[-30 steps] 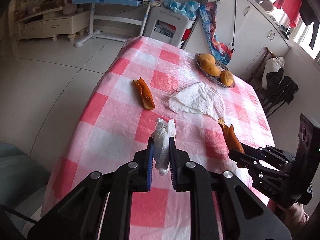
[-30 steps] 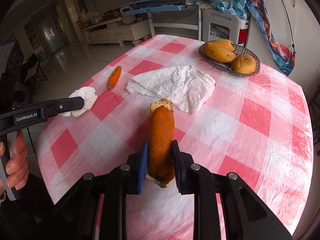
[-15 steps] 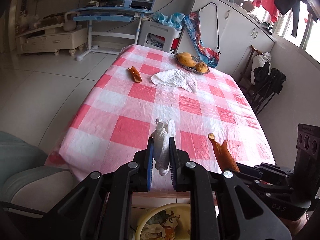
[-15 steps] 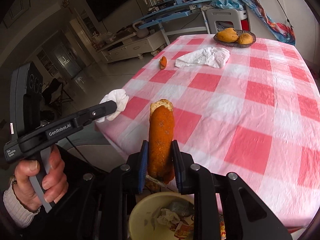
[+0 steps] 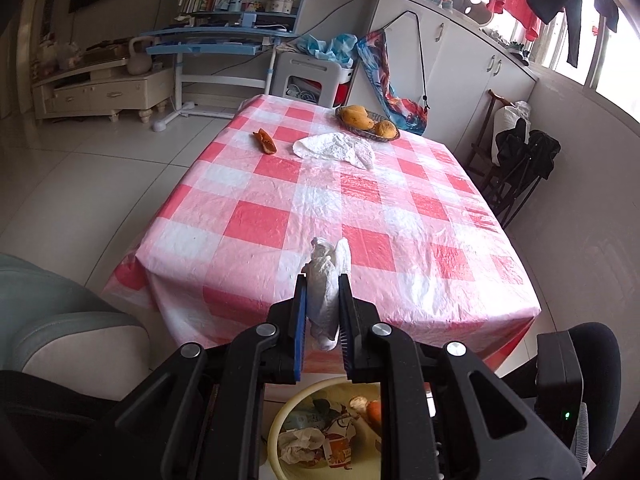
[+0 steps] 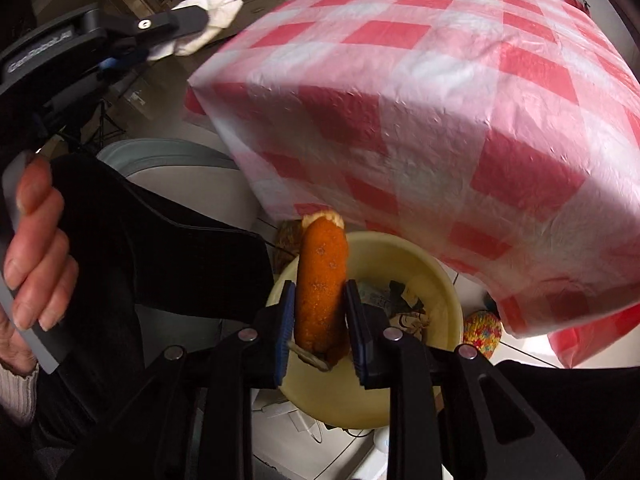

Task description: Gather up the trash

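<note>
My left gripper (image 5: 323, 284) is shut on a crumpled white tissue (image 5: 328, 264), held before the near edge of the pink checked table (image 5: 264, 224). Below it stands a cream trash bin (image 5: 276, 424) with wrappers inside. In the right wrist view, my right gripper (image 6: 320, 292) hangs over the same bin (image 6: 440, 280) with a long orange peel (image 6: 322, 264) upright between its pads. Its jaws are opening while the peel still touches both pads. The left gripper (image 6: 192, 20) and its tissue (image 6: 212, 4) appear at upper left, held by a hand (image 6: 32, 248).
On the far part of the table lie a second orange peel (image 5: 265, 142), a flat white paper (image 5: 336, 148) and a basket of fruit (image 5: 368, 122). A grey seat (image 5: 60, 320) stands left of the bin. A colourful ball (image 6: 482, 330) lies on the floor beside it.
Both grippers pulled back from over the table to its near edge. The bin came into view below them. The right gripper tipped down over the bin, and the peel sits slightly lower in it.
</note>
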